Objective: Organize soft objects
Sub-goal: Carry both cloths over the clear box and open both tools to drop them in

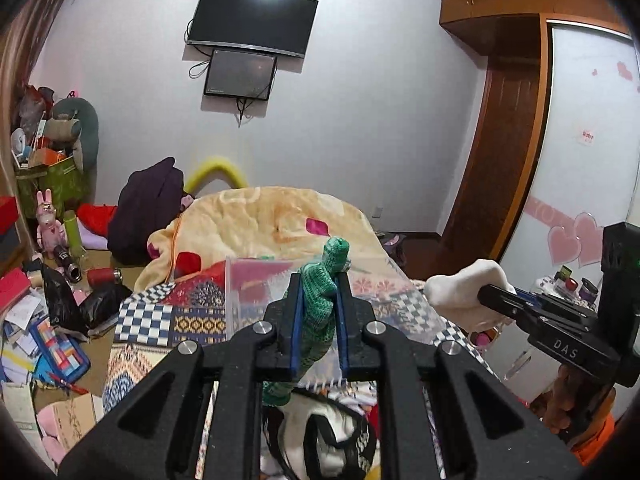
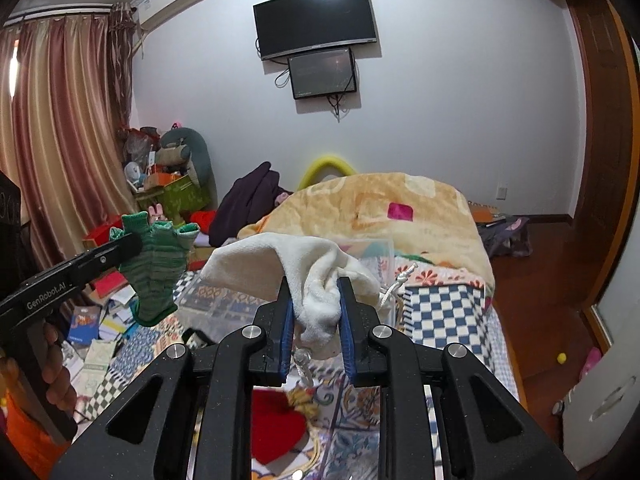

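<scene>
Left wrist view showed a green knitted glove [image 1: 320, 300] pinched between the blue pads of the left gripper [image 1: 319, 280], jaws nearly shut on it, cuff hanging below. Beside it, the right gripper [image 2: 318, 290] clamped a white fleece cloth [image 2: 304, 268] the same way, both held above the patchwork quilt [image 2: 440, 304].

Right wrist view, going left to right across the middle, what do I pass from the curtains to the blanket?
Striped curtains → green knitted glove held up by the left hand-held gripper → dark purple garment → white fleece cloth pinched in the right hand-held gripper → yellow patterned blanket.
</scene>
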